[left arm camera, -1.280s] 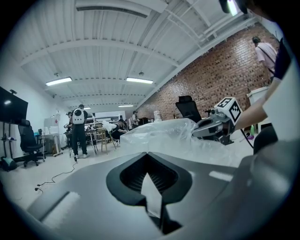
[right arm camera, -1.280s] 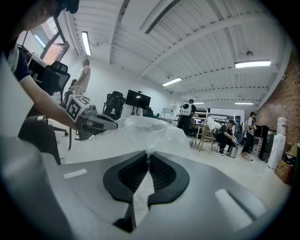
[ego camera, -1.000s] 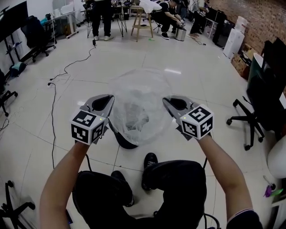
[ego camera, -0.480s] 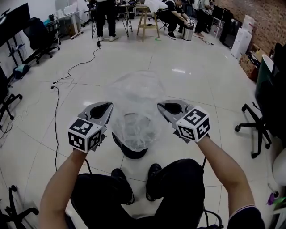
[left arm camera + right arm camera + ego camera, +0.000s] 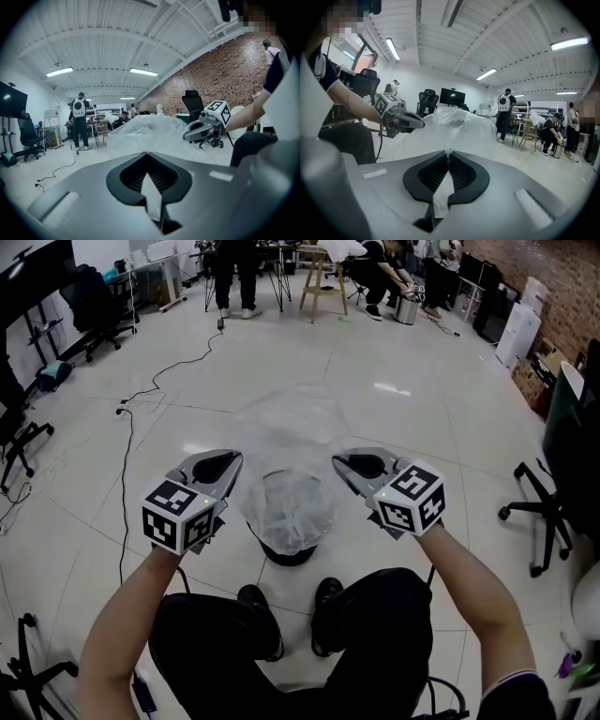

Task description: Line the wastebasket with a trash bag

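If dimly, one wastebasket [image 5: 284, 557], one bag [image 5: 286, 505]

The wastebasket [image 5: 286, 556] is mostly hidden under the trash bag [image 5: 289, 507] held over it. Only a dark curve of its near side shows below the film, and whether the bag's bottom reaches inside it cannot be told. Far beyond the wastebasket, the standing people [image 5: 234, 277] are cut off above the legs by the top edge. To the right of the wastebasket, an office chair [image 5: 536, 521] runs out past the right edge.
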A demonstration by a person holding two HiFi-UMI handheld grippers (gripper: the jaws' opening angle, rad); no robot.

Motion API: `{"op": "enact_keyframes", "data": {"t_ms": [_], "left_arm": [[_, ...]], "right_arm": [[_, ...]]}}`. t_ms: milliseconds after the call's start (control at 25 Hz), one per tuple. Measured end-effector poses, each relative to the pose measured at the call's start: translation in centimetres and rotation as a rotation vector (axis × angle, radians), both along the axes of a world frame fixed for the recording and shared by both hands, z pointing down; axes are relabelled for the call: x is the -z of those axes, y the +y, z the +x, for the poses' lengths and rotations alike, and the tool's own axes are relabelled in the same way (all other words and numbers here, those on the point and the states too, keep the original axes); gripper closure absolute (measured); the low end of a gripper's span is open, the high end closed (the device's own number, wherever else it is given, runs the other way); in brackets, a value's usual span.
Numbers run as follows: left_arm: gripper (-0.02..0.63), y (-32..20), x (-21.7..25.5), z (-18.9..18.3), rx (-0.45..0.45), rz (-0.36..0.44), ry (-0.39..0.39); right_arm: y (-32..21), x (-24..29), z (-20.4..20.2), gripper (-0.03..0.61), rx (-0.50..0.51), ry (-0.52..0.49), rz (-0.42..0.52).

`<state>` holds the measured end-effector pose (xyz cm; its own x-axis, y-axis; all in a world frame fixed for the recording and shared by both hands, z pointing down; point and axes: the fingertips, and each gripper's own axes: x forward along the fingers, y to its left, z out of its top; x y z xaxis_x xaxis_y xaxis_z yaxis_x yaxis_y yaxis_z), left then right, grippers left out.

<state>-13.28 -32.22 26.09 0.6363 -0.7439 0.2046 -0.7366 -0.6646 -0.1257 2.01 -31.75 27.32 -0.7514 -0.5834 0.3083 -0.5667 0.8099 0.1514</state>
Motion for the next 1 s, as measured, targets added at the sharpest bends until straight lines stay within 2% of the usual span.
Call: {"op": "enact_keyframes", "data": {"t_ms": [280, 1000], "left_arm": [[0.603, 1.3, 0.2, -0.2, 0.017, -0.017, 0.013], [0.603, -2.4, -4.5, -0.7, 0.059, -0.096, 0.0]], "right_arm": [[1.0, 0.4, 0.2, 0.577, -0.008, -0.003, -0.014], [-3.1, -4.3, 0.4, 0.577, -0.03, 0.005, -0.109]]}}
